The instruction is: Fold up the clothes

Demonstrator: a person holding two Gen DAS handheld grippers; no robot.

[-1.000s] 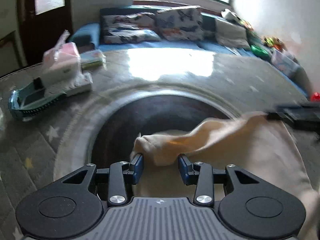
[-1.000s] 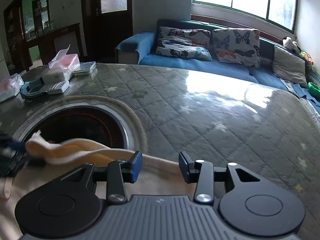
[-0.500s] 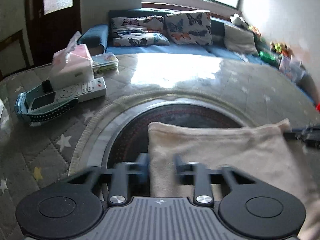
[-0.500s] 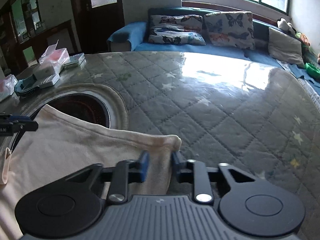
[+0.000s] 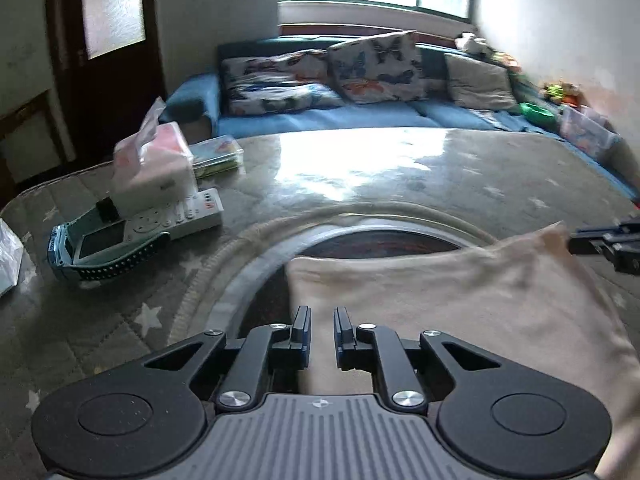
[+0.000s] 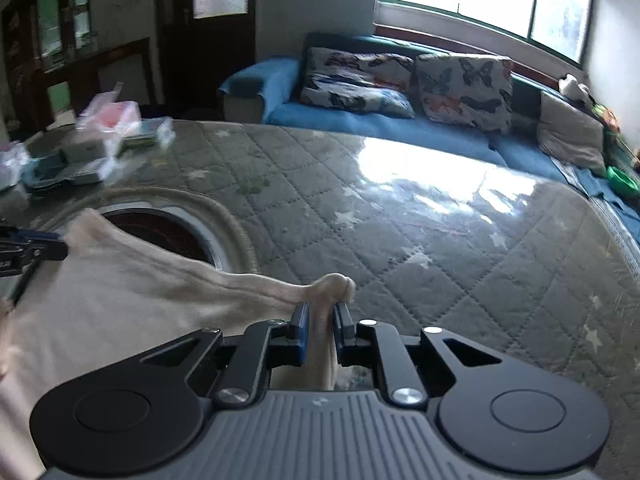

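- My left tongs [image 5: 322, 322] have just closed and pinch one corner of the cream cloth [image 5: 460, 300].
- My right tongs [image 6: 321, 318] have just closed on its other corner.
- The cloth hangs stretched between them, above the quilted tabletop [image 6: 400, 220] and its dark round hole [image 5: 380, 240].

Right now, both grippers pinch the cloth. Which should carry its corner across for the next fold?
Probably right. The right gripper visibly clamps a bunched corner of the cloth. The left gripper's own grip is less clear in its view.
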